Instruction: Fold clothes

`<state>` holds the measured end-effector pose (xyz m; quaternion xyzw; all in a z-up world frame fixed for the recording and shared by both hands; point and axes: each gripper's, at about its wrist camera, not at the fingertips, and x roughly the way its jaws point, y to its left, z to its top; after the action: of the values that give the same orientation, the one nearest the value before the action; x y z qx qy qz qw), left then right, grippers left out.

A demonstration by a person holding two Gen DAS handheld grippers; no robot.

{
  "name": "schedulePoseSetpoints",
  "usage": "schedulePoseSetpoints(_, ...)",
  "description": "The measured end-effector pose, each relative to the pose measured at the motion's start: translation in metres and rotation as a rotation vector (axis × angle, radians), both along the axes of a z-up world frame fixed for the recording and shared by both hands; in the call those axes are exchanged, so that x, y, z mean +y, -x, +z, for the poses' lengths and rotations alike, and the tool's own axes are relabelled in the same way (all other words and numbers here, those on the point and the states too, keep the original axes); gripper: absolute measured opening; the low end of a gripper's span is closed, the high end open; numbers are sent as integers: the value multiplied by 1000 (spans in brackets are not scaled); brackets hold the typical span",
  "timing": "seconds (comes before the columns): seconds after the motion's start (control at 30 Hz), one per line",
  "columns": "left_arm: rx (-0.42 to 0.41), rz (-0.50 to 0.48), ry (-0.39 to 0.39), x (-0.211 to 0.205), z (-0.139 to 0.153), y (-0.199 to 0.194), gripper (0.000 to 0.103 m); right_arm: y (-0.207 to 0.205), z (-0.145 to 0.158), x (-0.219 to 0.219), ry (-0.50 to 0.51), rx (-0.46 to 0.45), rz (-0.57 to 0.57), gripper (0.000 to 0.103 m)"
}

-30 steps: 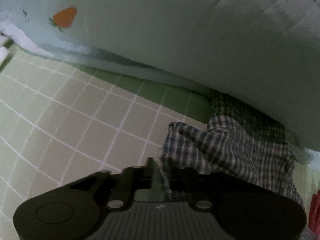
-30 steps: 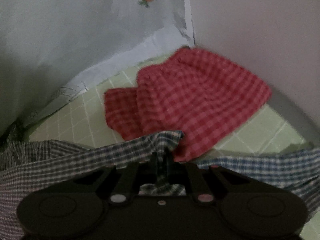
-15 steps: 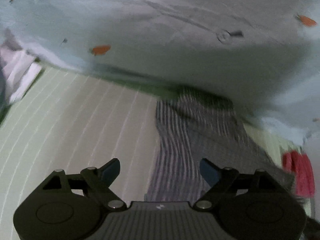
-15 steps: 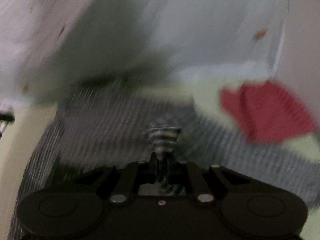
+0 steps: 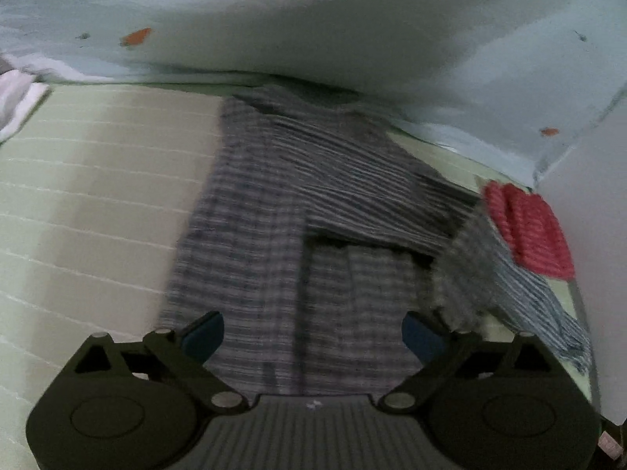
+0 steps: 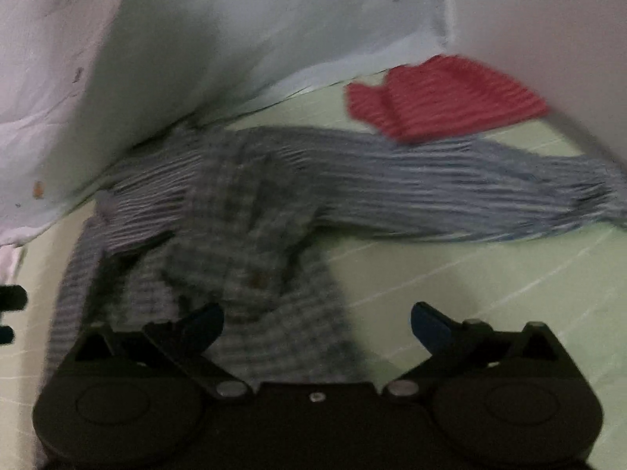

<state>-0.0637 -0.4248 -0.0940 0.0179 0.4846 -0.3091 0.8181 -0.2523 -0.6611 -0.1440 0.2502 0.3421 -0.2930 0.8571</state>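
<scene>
A blue-grey checked shirt lies spread on a pale green bed sheet with a white grid, its top end tucked under the edge of a light blue quilt printed with small orange carrots that runs along the far side of the bed. One sleeve stretches out sideways toward the right edge, passing just below a red checked cloth that sits in the far right corner against a white wall. The left gripper hangs above the lower part of the shirt with its jaws opening, the blue pads spread wide and clear of the fabric. The right gripper is likewise opening over the crumpled button placket, pressing on nothing; the views are blurred
</scene>
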Motion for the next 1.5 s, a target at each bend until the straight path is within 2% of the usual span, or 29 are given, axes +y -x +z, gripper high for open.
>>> schedulePoseSetpoints(0.17,-23,-62,-25,-45,-6,13,98,25,-15,-31,28,38,-59,103)
schedulePoseSetpoints(0.4,-33,-149,-95,-114,-24,5,97,13,-47,-88,-2,99,-82,103)
schedulePoseSetpoints(0.5,-15,-199,-129,-141,-36,3,88,4,-52,-92,58,113,-52,103)
schedulePoseSetpoints(0.57,0,-237,-161,-155,-46,5,65,-1,-56,-91,96,131,-26,103)
schedulePoseSetpoints(0.6,7,-252,-176,-160,-50,7,59,-3,-58,-88,121,143,-15,103)
schedulePoseSetpoints(0.67,46,-271,-191,-167,-60,10,25,-5,-60,-81,169,154,9,103)
schedulePoseSetpoints(0.73,93,-263,-202,-167,-68,11,11,-4,-60,-81,170,143,2,103)
schedulePoseSetpoints(0.8,119,-248,-201,-161,-70,13,5,-4,-59,-82,163,147,3,103)
schedulePoseSetpoints(0.93,148,-230,-138,-139,-56,18,4,-6,-54,-83,117,188,-4,103)
schedulePoseSetpoints(1.03,136,-214,-103,-121,-40,27,3,-5,-49,-82,61,223,-25,103)
schedulePoseSetpoints(1.13,127,-195,-67,-102,-26,39,3,2,-39,-77,-5,213,-39,103)
schedulePoseSetpoints(1.27,138,-156,-7,-75,-12,52,3,13,-23,-58,4,212,-38,103)
schedulePoseSetpoints(1.5,159,-103,23,-28,0,70,3,27,-6,-22,47,211,4,103)
